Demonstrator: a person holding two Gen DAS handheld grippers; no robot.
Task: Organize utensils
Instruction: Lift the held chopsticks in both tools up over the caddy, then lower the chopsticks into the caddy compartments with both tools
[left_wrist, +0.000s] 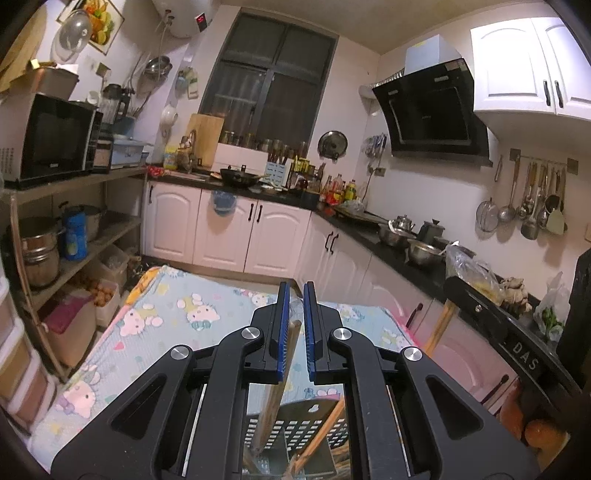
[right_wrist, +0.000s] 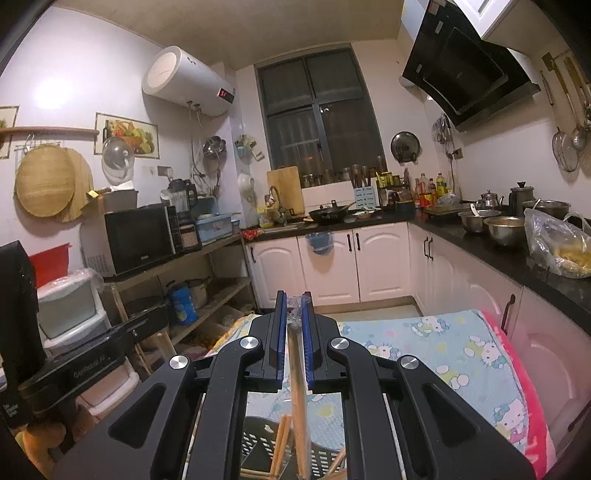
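Chopsticks were the job just then. Left gripper (left_wrist: 294, 325) was closed tight on a wooden stick (left_wrist: 284, 354) wrapped in clear plastic. That stick slanted down from 12 o'clock toward 7 o'clock, and its low end reached a black slotted basket (left_wrist: 295, 439) under the tool. More sticks leaned in the basket (left_wrist: 325, 432).

Right gripper (right_wrist: 294, 328) was also closed, on its own plastic-wrapped stick (right_wrist: 298, 373), which hung nearly straight toward 6 o'clock. Its tip seemed to be over the same basket (right_wrist: 258, 443), but the tool hid most of it, so I could not be sure it was inside.

To do this step well, each stick should probably be lowered slowly until its tip sits in a basket hole, and only then let go. Keeping the two tools apart would stop a bump.

Both tools pointed a little downward, over the cartoon-cat cloth (left_wrist: 177, 314), facing the cupboards (right_wrist: 332, 262) at 12 o'clock.
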